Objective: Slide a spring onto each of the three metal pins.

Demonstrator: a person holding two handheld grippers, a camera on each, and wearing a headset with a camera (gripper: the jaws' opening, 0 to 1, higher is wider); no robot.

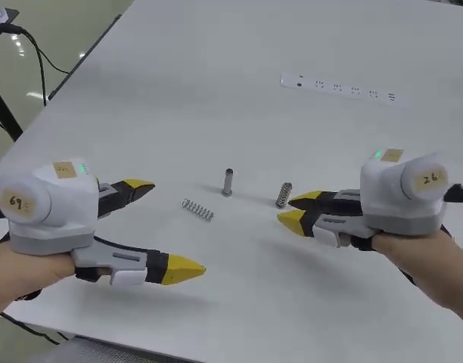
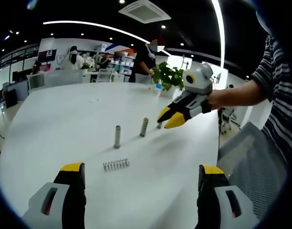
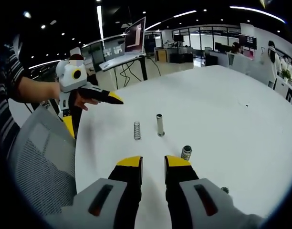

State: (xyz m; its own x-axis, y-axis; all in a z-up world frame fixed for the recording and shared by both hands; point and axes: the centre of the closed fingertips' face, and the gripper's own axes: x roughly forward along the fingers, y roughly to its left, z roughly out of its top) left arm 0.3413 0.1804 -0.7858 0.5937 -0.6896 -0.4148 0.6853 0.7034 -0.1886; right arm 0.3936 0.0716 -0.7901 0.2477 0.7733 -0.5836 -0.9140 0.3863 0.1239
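Observation:
A bare metal pin (image 1: 228, 182) stands upright mid-table. Left of it a loose spring (image 1: 197, 209) lies flat. To the right stands a second pin with a spring on it (image 1: 284, 194). My left gripper (image 1: 163, 227) is wide open near the front left, short of the loose spring (image 2: 116, 164), with nothing between its jaws. My right gripper (image 1: 287, 209) is open by a narrow gap and holds nothing; its tips sit just beside the sprung pin (image 3: 186, 152). The bare pin (image 3: 160, 125) lies ahead of it. A small metal piece (image 3: 224, 190) sits by its right jaw; I cannot tell what it is.
A white power strip (image 1: 337, 88) lies at the back right of the white table (image 1: 216, 91). A black cable (image 1: 36, 54) hangs off the table's left edge. A mesh chair (image 2: 253, 157) stands close to the near edge. People are far off in the room.

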